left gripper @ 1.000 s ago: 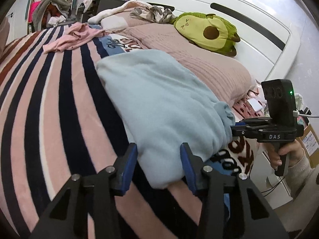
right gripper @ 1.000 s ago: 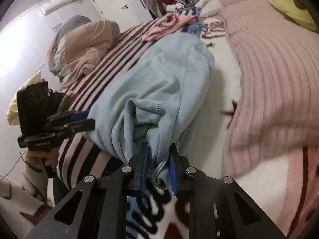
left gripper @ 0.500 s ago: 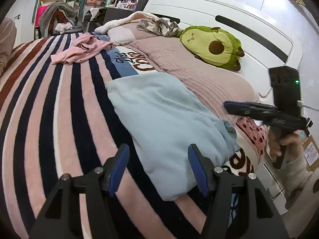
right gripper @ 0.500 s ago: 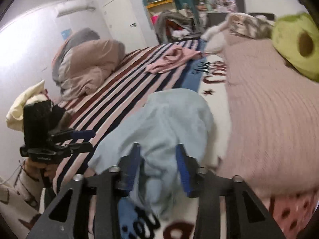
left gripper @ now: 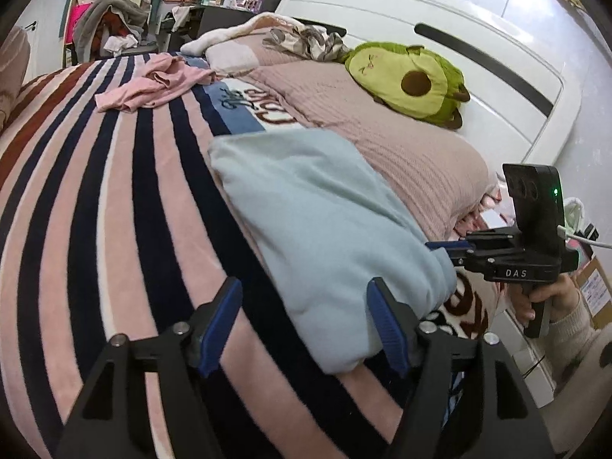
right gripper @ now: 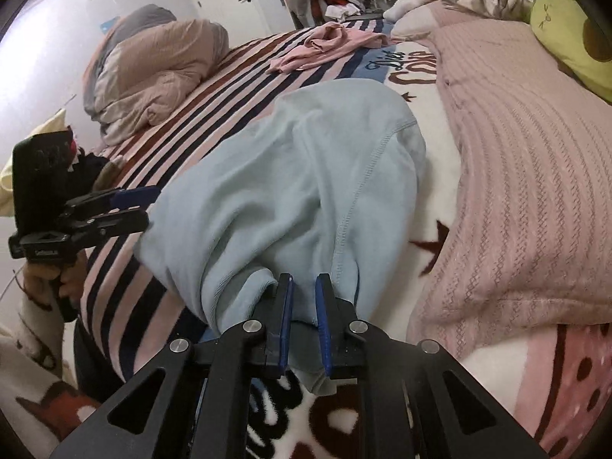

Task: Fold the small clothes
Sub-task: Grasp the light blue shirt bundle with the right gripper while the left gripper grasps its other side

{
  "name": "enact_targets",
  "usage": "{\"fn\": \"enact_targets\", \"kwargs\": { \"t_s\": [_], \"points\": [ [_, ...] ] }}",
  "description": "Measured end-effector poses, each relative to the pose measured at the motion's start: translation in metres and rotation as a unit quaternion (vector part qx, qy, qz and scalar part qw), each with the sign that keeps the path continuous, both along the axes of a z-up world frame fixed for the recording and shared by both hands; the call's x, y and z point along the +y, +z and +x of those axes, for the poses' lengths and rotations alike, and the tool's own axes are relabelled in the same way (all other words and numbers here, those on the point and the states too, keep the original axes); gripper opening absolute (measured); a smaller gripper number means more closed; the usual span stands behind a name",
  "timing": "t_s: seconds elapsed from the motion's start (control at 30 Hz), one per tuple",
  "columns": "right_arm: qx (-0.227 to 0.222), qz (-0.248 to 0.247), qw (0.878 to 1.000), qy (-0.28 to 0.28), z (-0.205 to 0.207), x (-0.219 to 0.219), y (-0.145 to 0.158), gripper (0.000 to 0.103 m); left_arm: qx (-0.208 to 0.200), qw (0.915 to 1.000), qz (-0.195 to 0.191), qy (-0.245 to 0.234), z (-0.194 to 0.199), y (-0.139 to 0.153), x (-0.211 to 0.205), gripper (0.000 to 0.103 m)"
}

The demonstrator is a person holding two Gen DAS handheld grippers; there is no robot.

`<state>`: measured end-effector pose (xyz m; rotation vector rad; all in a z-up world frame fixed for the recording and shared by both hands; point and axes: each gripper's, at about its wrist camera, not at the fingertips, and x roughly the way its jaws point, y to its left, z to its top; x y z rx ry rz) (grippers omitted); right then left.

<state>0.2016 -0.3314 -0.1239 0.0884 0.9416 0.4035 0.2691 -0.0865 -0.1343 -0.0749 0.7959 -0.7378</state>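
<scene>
A light blue sweatshirt [left gripper: 317, 222] lies folded on the striped blanket; it also shows in the right wrist view [right gripper: 290, 176]. My left gripper [left gripper: 306, 321] is open, its blue pads either side of the garment's near corner, touching nothing. In the right wrist view my right gripper [right gripper: 304, 306] is nearly closed on a bunched edge of the sweatshirt, cloth passing between the pads. The right gripper also shows in the left wrist view [left gripper: 443, 246] at the garment's right edge. The left gripper appears at the left in the right wrist view [right gripper: 134, 206].
A crumpled pink garment [left gripper: 153, 84] lies farther up the striped blanket [left gripper: 95, 210]. A pink ribbed pillow [left gripper: 401, 145] and an avocado plush [left gripper: 409, 80] lie to the right. A rolled duvet [right gripper: 153, 72] lies at the far left. The white headboard [left gripper: 440, 38] stands behind.
The right gripper, open and drawn back half a second ago, has come back down and closed on the sweatshirt's edge. The left gripper stayed open by the near corner.
</scene>
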Motion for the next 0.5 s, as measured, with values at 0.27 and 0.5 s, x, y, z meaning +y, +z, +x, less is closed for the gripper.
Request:
{"fn": "enact_targets", "kwargs": {
  "t_s": [0.27, 0.5],
  "points": [
    [-0.032, 0.017, 0.998, -0.058, 0.033, -0.024, 0.025, 0.059, 0.039, 0.9977, -0.055, 0.008, 0.034, 0.007, 0.001, 0.074],
    [0.028, 0.016, 0.999, -0.038, 0.063, -0.013, -0.003, 0.064, 0.095, 0.9939, -0.055, 0.009, 0.069, -0.026, -0.011, 0.074]
  ]
}}
